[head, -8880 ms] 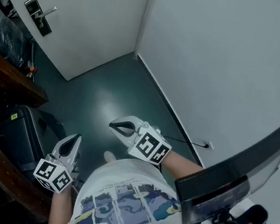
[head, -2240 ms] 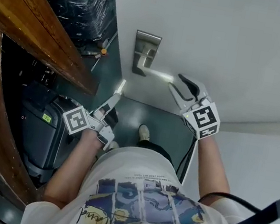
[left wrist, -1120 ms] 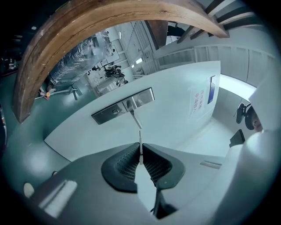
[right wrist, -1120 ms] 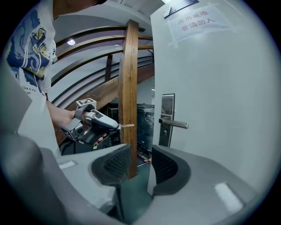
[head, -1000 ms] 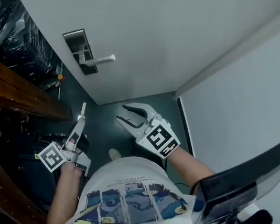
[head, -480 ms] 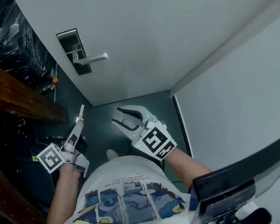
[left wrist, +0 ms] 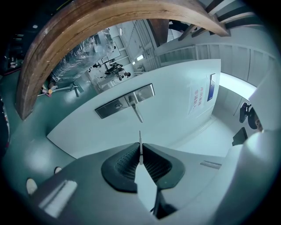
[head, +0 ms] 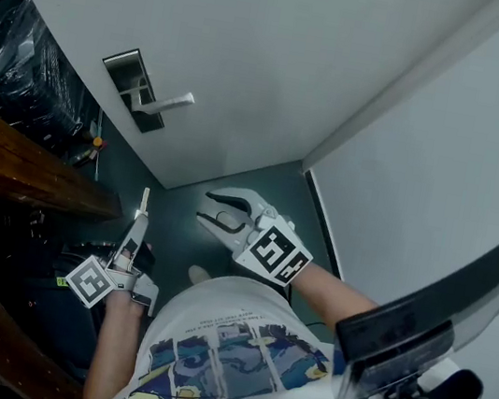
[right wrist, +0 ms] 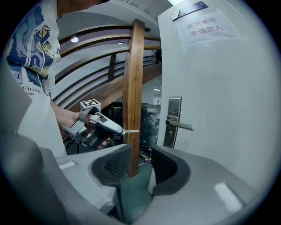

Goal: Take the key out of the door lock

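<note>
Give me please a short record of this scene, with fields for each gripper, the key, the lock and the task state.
left gripper: jaws shut on the key, its blade sticking out past the tips
right gripper: jaws open, nothing between them
key: out of the lock, held apart from the door
lock plate: on the white door, with a lever handle
task state: key appears already removed
</note>
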